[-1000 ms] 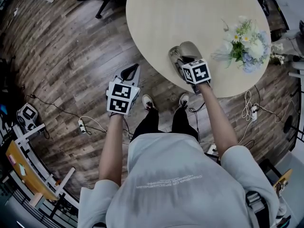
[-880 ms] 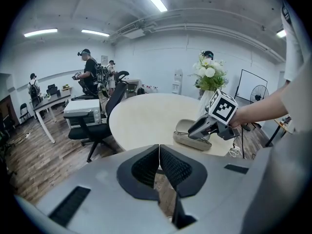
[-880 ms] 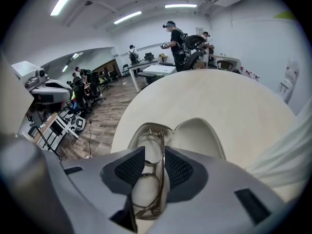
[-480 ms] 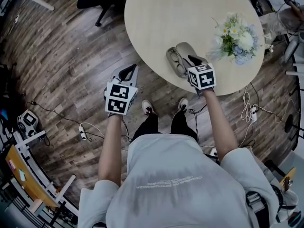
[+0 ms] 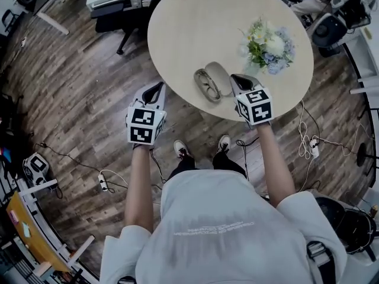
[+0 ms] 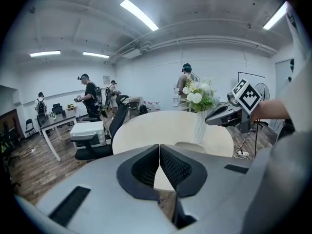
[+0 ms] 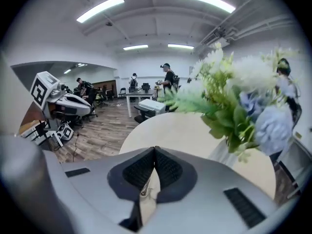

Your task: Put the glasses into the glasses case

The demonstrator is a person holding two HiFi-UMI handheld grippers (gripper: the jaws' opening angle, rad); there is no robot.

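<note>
On the table [image 5: 195,22], flowers [image 5: 267,43] stand near the glasses case [image 5: 214,81]; left gripper [image 5: 155,89] and right gripper [image 5: 238,78] fingers clenched.

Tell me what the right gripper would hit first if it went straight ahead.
Probably nothing nearby. The right gripper points across bare table, with the case to its left and the flowers to its right. Depth is unclear, so it might brush the flowers.
</note>
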